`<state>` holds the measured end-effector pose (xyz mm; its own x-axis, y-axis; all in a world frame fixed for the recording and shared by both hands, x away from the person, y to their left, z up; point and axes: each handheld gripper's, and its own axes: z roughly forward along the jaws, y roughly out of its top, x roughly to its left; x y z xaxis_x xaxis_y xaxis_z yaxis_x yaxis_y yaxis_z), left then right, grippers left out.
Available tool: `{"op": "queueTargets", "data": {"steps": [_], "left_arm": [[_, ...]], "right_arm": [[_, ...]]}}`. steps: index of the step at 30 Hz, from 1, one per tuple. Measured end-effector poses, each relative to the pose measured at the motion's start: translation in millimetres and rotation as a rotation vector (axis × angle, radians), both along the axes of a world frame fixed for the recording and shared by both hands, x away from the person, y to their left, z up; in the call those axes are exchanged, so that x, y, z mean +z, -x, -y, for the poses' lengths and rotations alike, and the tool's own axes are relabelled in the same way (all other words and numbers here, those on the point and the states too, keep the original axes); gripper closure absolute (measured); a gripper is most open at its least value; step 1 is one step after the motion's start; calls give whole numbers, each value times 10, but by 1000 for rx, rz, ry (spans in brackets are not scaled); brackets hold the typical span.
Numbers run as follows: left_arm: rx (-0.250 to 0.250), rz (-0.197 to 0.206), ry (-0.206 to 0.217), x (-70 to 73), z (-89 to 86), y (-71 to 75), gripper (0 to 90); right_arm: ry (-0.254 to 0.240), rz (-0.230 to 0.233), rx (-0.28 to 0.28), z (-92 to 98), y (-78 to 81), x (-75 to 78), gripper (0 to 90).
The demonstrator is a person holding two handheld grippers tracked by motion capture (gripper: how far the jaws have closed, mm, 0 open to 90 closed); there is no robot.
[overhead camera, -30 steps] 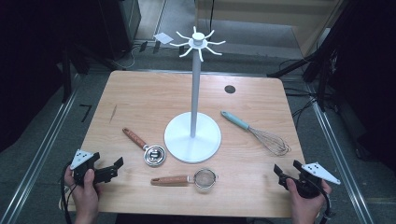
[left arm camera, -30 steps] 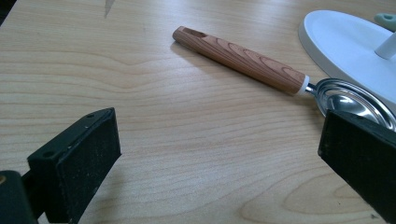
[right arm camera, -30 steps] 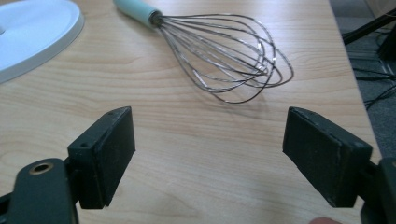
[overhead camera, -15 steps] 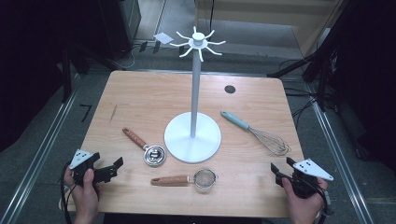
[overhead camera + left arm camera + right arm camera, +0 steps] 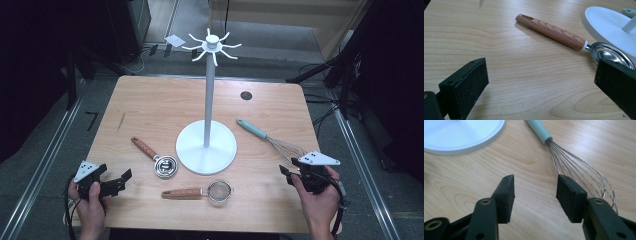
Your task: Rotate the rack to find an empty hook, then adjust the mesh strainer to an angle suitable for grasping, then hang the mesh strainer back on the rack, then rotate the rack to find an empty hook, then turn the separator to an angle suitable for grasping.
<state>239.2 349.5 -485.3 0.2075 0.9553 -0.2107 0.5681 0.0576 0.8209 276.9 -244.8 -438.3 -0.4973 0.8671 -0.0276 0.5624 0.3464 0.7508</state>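
Note:
A white hook stand (image 5: 206, 147) rises from the middle of the wooden table (image 5: 150, 105). A teal-handled whisk (image 5: 272, 140) lies right of its base. A wood-handled metal scoop (image 5: 152, 155) lies left of the base, and a wood-handled mesh strainer (image 5: 200, 191) lies in front of it. My left gripper (image 5: 122, 181) rests wide open at the front left and faces the scoop (image 5: 551, 31). My right gripper (image 5: 286, 175) hovers at the front right, open. Its jaws have just been closing, with only bare wood between them (image 5: 535, 186). The whisk wires (image 5: 574, 162) run beside its right jaw.
A dark round hole (image 5: 245, 95) sits in the tabletop at the back right. The stand's hooks (image 5: 212, 45) spread out high above the table. Metal rails and cables run along the floor on both sides. The stand base (image 5: 461, 135) lies ahead-left of my right gripper.
My right hand has lifted and shifted slightly left toward the whisk, and its jaws stand narrower than before. The left hand and all the utensils have stayed put.

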Motion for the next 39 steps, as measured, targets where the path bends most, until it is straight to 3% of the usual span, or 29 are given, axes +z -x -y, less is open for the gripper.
{"op": "queueTargets", "data": {"steps": [1, 2, 9, 16, 26, 28, 36, 39], "left_arm": [[2, 0, 3, -1, 1, -1, 0], [3, 0, 5, -1, -1, -2, 0], [1, -3, 4, -1, -6, -3, 0], [-1, -6, 7, -2, -10, -5, 0], [-6, -12, 21, -5, -17, -15, 0], [-5, -12, 21, -5, -18, -14, 0], [-15, -20, 34, -9, -31, -14, 0], [-16, -19, 36, -9, -32, -12, 0]], "right_arm": [[0, 0, 0, 0, 0, 0, 449], [-20, -20, 46, -7, -64, 42, 400], [5, -37, 58, -69, -264, 140, 398], [80, -89, 108, -162, -545, 151, 462], [137, -145, 135, -182, -828, 187, 461], [187, -177, 151, -216, -936, 170, 467], [234, -237, 147, -287, -1106, 157, 469], [281, -252, 148, -332, -1193, 155, 495]]}}
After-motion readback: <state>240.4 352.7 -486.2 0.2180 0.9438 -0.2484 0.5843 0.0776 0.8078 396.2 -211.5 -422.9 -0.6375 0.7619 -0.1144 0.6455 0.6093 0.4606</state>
